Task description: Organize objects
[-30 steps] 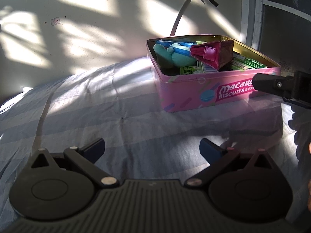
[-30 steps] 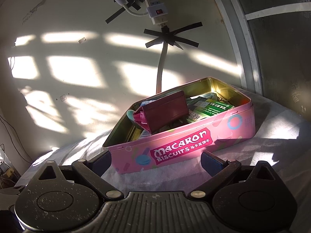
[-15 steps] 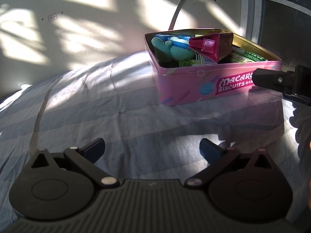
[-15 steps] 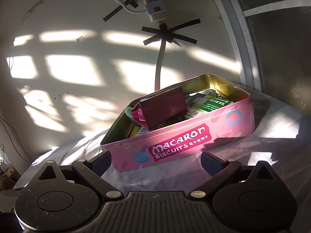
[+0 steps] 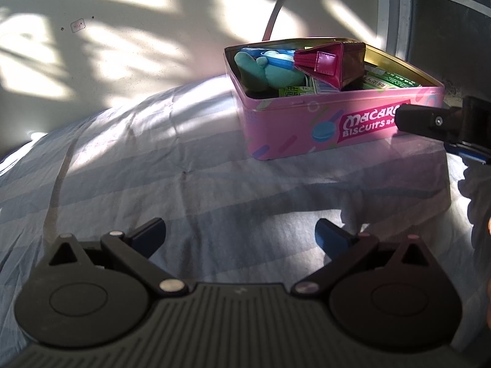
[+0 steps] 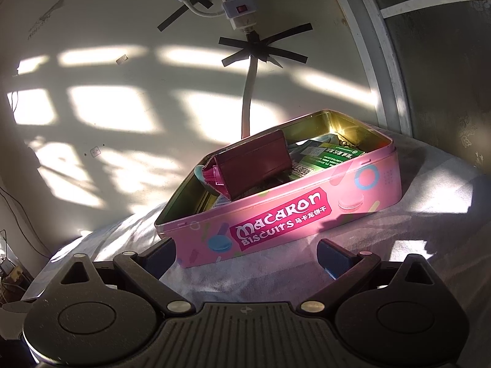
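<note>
- Two grippers, left gripper (image 5: 241, 234) and right gripper (image 6: 245, 253), gape wide, holding nothing
- Rectangular glossy pink tin (image 6: 285, 211) sits on wrinkled striped cloth (image 5: 184, 165)
- Inside the tin: magenta leather pouch (image 6: 254, 165), teal plush toy (image 5: 264, 72), green cartons (image 6: 331, 156)

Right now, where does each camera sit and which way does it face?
Left wrist: on the left gripper, low over the striped sheet, facing the pink tin diagonally; its own open fingers and the right gripper's finger show.
Right wrist: on the right gripper, close to the tin's long side, facing the wall; open fingers show.
Shared: tin, maroon pouch.
</note>
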Available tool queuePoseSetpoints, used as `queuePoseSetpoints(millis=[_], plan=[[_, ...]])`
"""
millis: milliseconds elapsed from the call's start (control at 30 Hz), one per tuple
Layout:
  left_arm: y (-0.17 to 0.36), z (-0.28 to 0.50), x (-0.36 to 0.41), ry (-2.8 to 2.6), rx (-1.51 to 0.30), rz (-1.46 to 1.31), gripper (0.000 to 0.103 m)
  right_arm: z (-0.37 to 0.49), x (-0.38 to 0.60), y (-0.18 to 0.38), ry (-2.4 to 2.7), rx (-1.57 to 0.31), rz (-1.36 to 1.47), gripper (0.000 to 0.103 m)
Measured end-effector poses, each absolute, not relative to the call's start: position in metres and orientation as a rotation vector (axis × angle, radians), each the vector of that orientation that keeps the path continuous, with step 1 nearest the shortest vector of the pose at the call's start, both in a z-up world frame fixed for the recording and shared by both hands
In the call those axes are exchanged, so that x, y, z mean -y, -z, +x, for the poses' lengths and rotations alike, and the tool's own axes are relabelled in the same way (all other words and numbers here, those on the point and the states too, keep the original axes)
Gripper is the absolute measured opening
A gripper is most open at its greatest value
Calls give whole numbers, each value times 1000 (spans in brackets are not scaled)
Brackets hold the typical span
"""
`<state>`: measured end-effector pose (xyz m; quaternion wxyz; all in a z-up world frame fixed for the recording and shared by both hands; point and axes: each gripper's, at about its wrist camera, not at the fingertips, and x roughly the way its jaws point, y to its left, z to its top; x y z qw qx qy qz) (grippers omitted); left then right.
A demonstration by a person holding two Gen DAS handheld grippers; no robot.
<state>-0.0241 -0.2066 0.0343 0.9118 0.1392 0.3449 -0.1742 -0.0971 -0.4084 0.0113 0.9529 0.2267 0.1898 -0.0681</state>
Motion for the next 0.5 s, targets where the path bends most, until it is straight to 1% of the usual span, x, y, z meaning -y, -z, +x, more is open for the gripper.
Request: queuePoseSetpoints(millis=[500], plan=[[-33,-25,207,364,-717,292,103,-97,409,-9,140,-388,465,99]])
